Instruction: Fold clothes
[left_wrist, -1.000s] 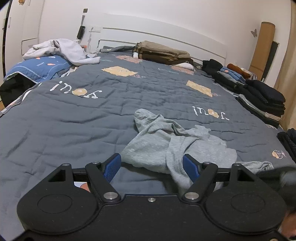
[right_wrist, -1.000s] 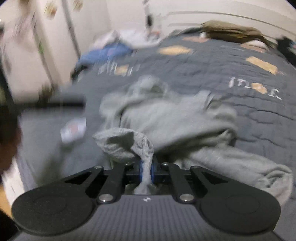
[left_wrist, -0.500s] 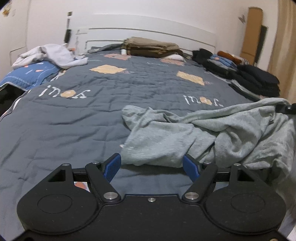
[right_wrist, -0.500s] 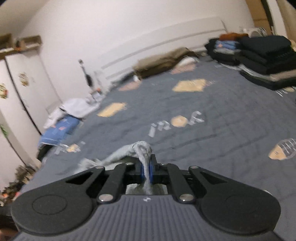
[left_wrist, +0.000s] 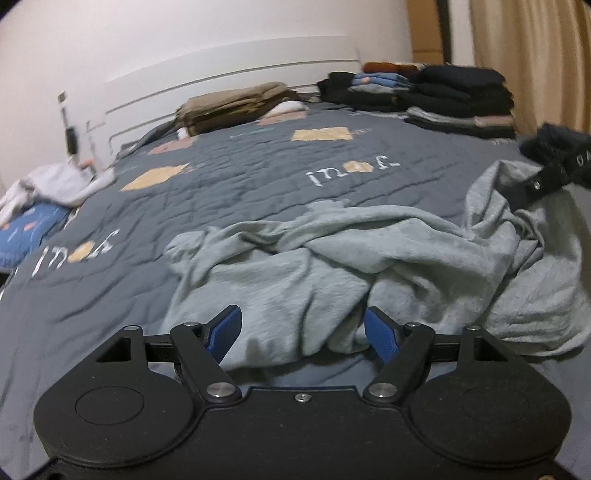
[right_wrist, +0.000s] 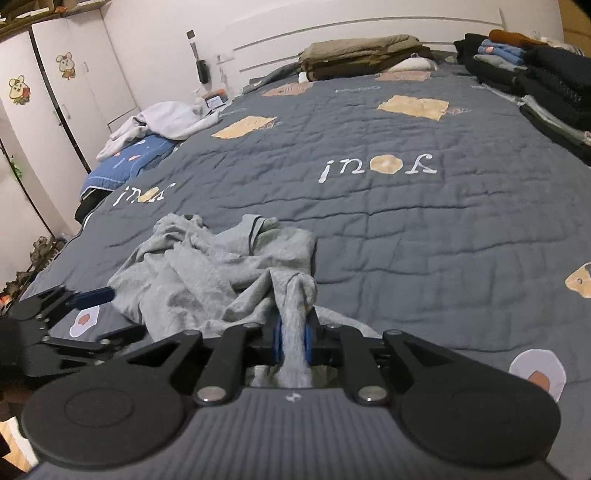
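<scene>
A crumpled light grey garment (left_wrist: 332, 266) lies on the dark grey quilt (left_wrist: 258, 173) near the bed's front edge. My left gripper (left_wrist: 303, 330) is open, its blue pads on either side of the garment's near hem, touching nothing that I can see. My right gripper (right_wrist: 291, 341) is shut on a bunched fold of the same grey garment (right_wrist: 207, 273), which trails away to the left of it. In the left wrist view the right gripper (left_wrist: 535, 184) shows at the far right, lifting the cloth there. The left gripper (right_wrist: 74, 314) sits low left in the right wrist view.
Folded dark clothes (left_wrist: 450, 99) are stacked along the bed's right side. A folded olive-brown pile (right_wrist: 362, 55) lies by the white headboard. A white garment (right_wrist: 170, 118) and blue bedding (right_wrist: 129, 162) sit at the left edge. White wardrobes (right_wrist: 55, 92) stand left of the bed.
The right gripper has carried its fold of the garment rightward and now lower, spreading the cloth out. The left gripper has shifted closer to the hem, staying open.
</scene>
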